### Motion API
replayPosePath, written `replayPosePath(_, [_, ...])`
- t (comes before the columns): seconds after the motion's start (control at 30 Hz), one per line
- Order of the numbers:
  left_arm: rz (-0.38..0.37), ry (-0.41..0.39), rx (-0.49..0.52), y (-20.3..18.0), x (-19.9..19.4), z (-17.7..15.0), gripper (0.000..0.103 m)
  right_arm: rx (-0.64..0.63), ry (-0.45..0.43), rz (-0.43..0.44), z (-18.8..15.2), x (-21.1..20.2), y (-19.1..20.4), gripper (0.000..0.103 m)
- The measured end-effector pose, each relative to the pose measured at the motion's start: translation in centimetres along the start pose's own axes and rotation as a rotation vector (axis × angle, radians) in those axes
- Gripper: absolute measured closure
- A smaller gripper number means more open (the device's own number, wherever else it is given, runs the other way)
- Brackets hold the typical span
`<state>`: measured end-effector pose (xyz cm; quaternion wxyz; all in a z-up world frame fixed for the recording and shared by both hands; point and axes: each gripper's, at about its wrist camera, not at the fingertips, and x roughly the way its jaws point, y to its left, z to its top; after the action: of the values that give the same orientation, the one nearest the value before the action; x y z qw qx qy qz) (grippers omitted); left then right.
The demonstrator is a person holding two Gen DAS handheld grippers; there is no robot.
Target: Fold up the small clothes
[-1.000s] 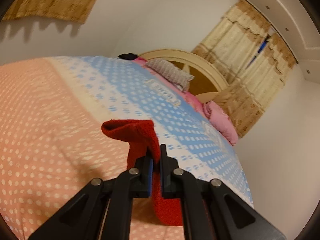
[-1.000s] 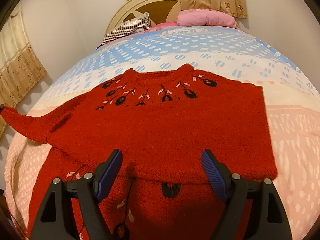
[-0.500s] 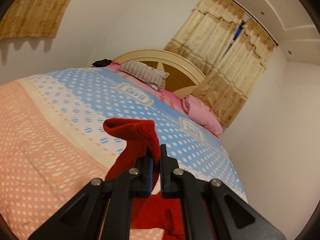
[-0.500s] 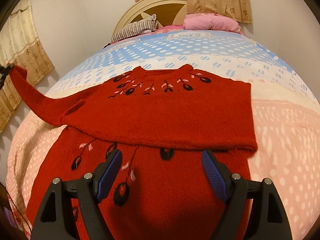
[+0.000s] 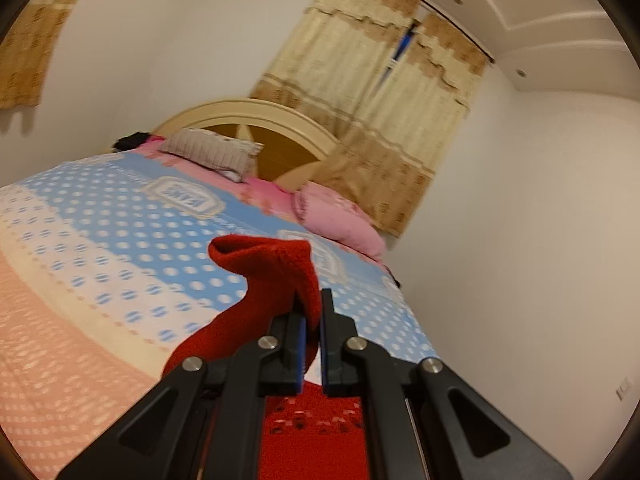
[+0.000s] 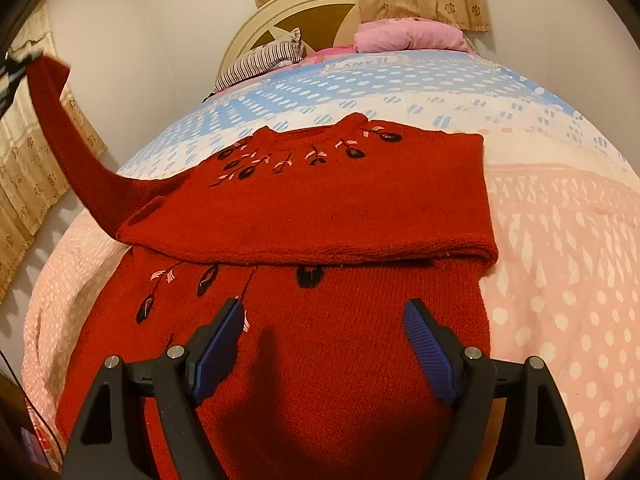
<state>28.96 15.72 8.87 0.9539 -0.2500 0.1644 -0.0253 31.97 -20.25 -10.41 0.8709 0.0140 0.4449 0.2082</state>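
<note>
A red knitted sweater (image 6: pixel 320 208) with black and pink flower embroidery lies flat on the bed; one sleeve is folded across its chest. My left gripper (image 5: pixel 314 312) is shut on the cuff of the other sleeve (image 5: pixel 276 276) and holds it high in the air. In the right wrist view that lifted sleeve (image 6: pixel 68 136) rises up to the left, with the left gripper (image 6: pixel 10 74) at the frame edge. My right gripper (image 6: pixel 324 328) is open and empty, hovering above the sweater's lower body.
The bed has a pink and blue dotted cover (image 6: pixel 560 240). A striped pillow (image 6: pixel 264 60), a pink pillow (image 6: pixel 408 36) and a cream headboard (image 6: pixel 304 4) are at the far end. Beige curtains (image 5: pixel 384 92) hang behind. White walls flank the bed.
My left gripper has lifted the sleeve cuff higher and swung it toward the sweater body. My right gripper has drawn back toward the hem, staying open.
</note>
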Motion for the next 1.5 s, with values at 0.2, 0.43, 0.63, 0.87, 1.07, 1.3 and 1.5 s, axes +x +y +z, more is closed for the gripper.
replayPosePath(0.2, [-0.067,0.064,0.097,-6.0,3.7,-3.2,0.098,0.039,-0.006,0.025,-0.3,0.0,-0.7,0.021])
replayPosePath(0.43, [-0.084,0.196,0.232,-11.0,9.8,-11.2,0.098,0.070,-0.010,0.044,-0.5,0.0,-1.2,0.020])
replayPosePath(0.63, [-0.013,0.401,0.448,-13.8,15.7,-19.6,0.097,0.080,-0.015,0.052,-0.6,0.0,-1.4,0.020])
replayPosePath(0.87, [0.034,0.345,0.692,-14.4,10.5,-21.9,0.031,0.118,-0.028,0.088,-0.8,-0.1,-2.1,0.020])
replayPosePath(1.07, [0.195,0.280,0.707,-6.9,7.4,-20.3,0.020,0.129,-0.032,0.100,-0.8,-0.2,-2.4,0.020])
replayPosePath(1.3, [0.439,0.404,0.594,2.3,9.1,-21.3,0.020,0.120,-0.048,0.063,-0.7,-0.5,-2.0,0.020])
replayPosePath(1.5, [0.407,0.440,0.502,3.6,9.6,-21.5,0.012,0.072,-0.090,0.004,3.0,-3.1,-1.5,0.020])
